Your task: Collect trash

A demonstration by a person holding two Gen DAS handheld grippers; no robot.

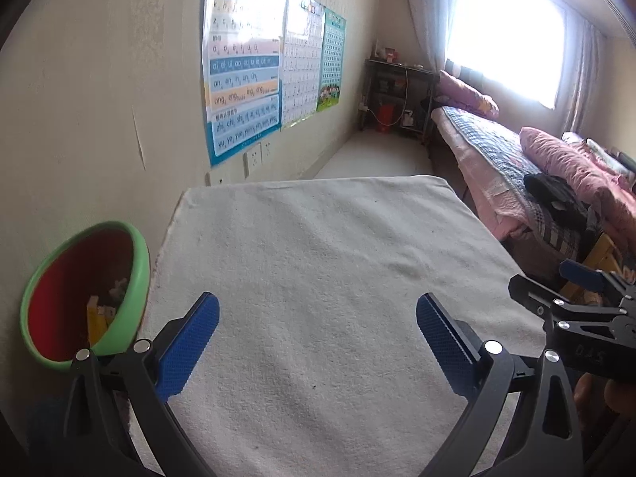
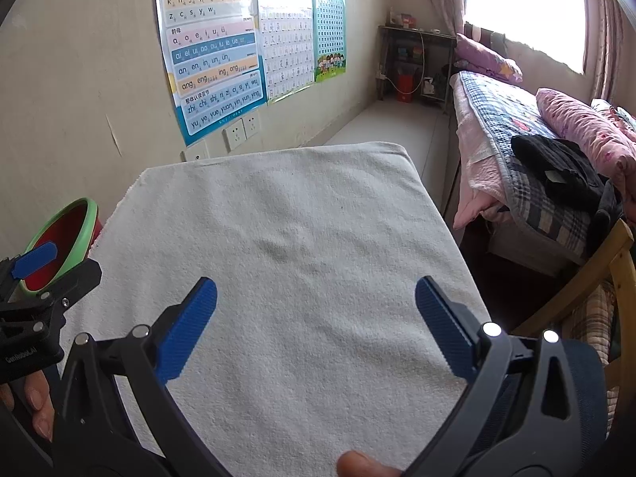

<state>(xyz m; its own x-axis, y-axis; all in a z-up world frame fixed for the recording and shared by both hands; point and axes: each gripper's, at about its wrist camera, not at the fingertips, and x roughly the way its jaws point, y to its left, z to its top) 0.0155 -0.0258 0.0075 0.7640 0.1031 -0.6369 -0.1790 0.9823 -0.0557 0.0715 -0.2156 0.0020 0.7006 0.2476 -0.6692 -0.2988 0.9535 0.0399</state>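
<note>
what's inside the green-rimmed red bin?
Inside the green-rimmed red plastic bin: a yellow carton and pale crumpled scraps. The near rim hides anything deeper.

matt nubby cloth (image 1: 318, 278); glossy plastic bin (image 1: 139, 262).

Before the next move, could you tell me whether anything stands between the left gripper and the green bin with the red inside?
Nothing visible does. The left gripper is open and empty over the white cloth; the green bin sits past the cloth's left edge by the wall, some scraps already inside.
</note>
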